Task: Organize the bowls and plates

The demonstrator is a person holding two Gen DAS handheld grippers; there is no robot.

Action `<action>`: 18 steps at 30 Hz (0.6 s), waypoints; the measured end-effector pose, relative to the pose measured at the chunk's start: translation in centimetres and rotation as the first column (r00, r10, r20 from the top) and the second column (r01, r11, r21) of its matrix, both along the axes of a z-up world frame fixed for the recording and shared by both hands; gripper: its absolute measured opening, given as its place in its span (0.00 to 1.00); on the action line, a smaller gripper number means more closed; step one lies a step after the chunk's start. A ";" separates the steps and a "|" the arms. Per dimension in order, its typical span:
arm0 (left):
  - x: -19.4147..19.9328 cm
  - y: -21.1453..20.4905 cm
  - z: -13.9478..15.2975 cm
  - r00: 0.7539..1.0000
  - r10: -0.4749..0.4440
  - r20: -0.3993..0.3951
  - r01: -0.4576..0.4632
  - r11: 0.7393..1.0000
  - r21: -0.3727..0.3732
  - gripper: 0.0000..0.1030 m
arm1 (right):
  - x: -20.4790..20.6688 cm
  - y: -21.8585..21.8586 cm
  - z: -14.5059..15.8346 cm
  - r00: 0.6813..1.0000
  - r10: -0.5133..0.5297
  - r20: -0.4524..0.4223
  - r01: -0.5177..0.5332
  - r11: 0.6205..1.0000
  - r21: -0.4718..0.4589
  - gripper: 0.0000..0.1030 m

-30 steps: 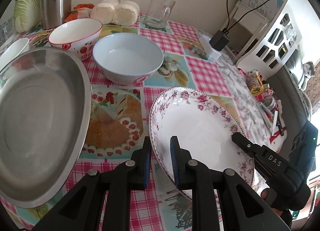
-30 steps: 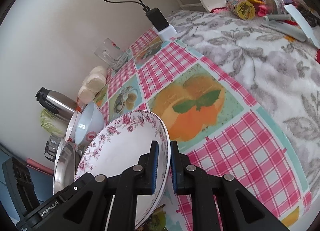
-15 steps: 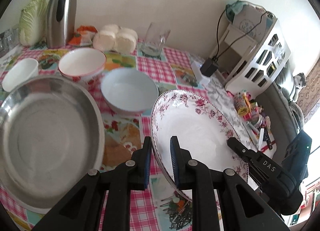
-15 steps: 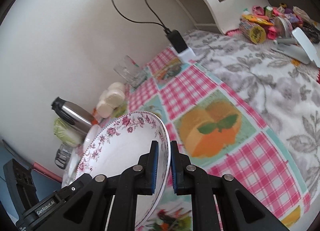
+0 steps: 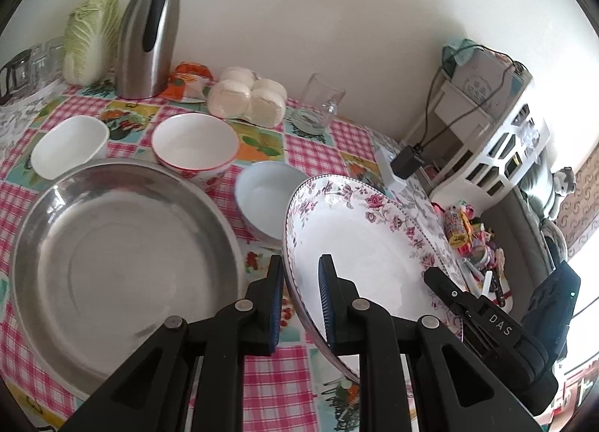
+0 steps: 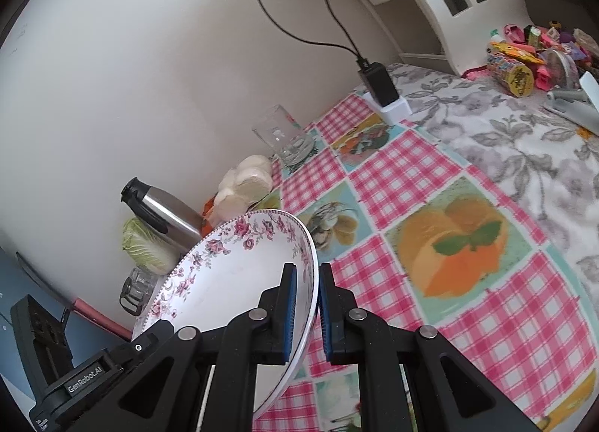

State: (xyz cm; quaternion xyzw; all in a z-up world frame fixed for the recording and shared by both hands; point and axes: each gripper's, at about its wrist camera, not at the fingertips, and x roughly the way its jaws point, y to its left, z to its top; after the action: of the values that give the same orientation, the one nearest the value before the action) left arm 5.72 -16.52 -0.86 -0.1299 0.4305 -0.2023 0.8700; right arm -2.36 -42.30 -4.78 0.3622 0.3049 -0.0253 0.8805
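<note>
You've lifted the plate (image 5: 367,244) higher off the table, left gripper (image 5: 299,297) and right gripper (image 6: 307,312) both clamping opposite rims (keeps it steady).

Steel thermos (image 5: 148,35), cabbage (image 5: 90,38), glass mug (image 5: 320,106), possibly buns (image 5: 247,96)

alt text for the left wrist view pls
Left gripper and right gripper pinch opposite rims of a floral plate, tilted above a checked tablecloth. A steel basin and three bowls sit left; a thermos stands behind.
</note>
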 end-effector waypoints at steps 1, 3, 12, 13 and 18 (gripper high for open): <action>0.1 0.3 0.0 1.000 0.006 0.000 -0.006 1.000 0.000 0.19 | 0.3 0.3 0.1 1.000 0.004 0.000 -0.004 1.000 -0.003 0.12; 0.5 1.2 0.1 1.000 0.022 -0.004 -0.022 1.000 -0.009 0.19 | 0.8 1.1 0.3 1.000 0.014 0.001 -0.014 1.000 -0.007 0.12; 1.4 5.2 0.6 0.995 0.098 0.002 -0.098 0.995 -0.005 0.19 | 3.0 5.1 1.0 0.997 0.082 0.001 -0.082 0.996 -0.027 0.12; 1.5 5.6 0.6 0.995 0.103 -0.001 -0.103 0.995 -0.008 0.19 | 3.2 5.4 0.9 0.996 0.085 0.001 -0.084 0.996 -0.025 0.12; 2.0 7.5 0.5 0.990 0.137 -0.011 -0.137 0.990 -0.006 0.19 | 4.2 7.3 0.8 0.994 0.111 -0.008 -0.111 0.994 -0.023 0.12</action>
State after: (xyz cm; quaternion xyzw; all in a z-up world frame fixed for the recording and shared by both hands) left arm 7.70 -8.99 -0.40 -0.1632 0.4245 -0.1426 0.8791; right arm 1.84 -34.99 -4.00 0.3344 0.3273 0.0188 0.8836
